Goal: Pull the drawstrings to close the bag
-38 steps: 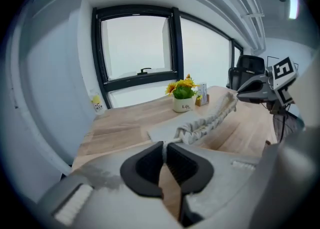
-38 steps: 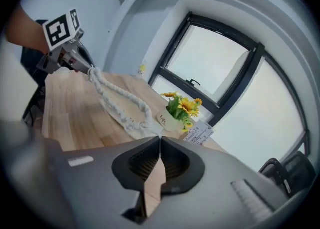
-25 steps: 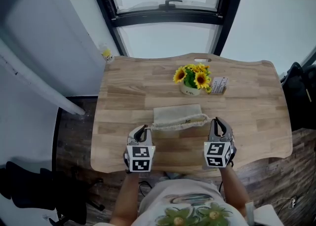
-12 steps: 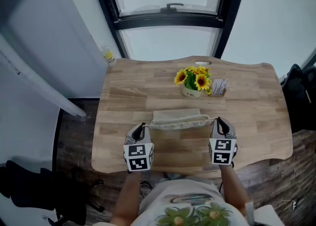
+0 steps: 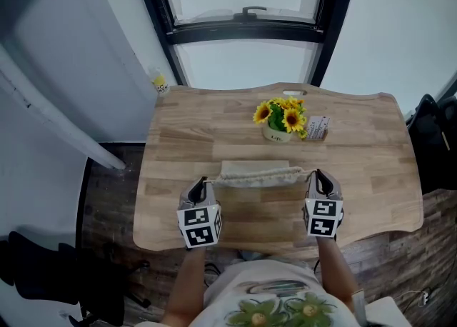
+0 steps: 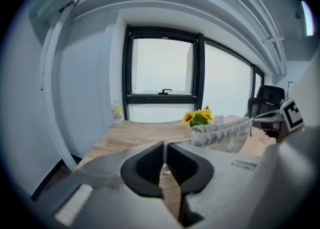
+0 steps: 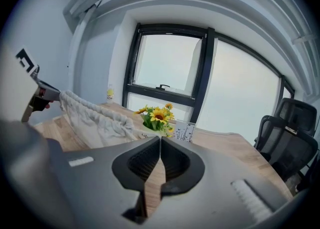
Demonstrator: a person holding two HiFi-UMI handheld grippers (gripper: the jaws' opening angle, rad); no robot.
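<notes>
Left gripper (image 5: 206,183), at the near table edge: jaws pressed together, pinching a drawstring (image 6: 177,141) that runs tight to the bag.

Right gripper (image 5: 316,174), level with it: jaws likewise pressed together, apparently nipping the drawstring's other end. Cord too thin to make out in the right gripper view.

Cloth drawstring bag (image 5: 255,173): strung between the two grippers over the near middle of the wooden table (image 5: 371,175), mouth gathered into folds. Cannot tell whether its bottom rests on the wood.

Likely faults from here: thin cord slipping out of smooth pads under further outward pull. Uneven pull dragging the bag sideways instead of cinching it. A bunched channel jamming before full closure. A sudden release swinging a gripper toward the flowers.

Pose: left forearm (image 5: 184,286) and right forearm (image 5: 334,272) roughly parallel out from the body. Grippers well apart, tips pointing away from the person, marker cubes facing up.

Farther: pot of sunflowers (image 5: 280,120), small printed card (image 5: 318,126) just beside it, yellow-labelled bottle (image 5: 158,83) at the far left corner, dark-framed window (image 5: 246,15).
</notes>
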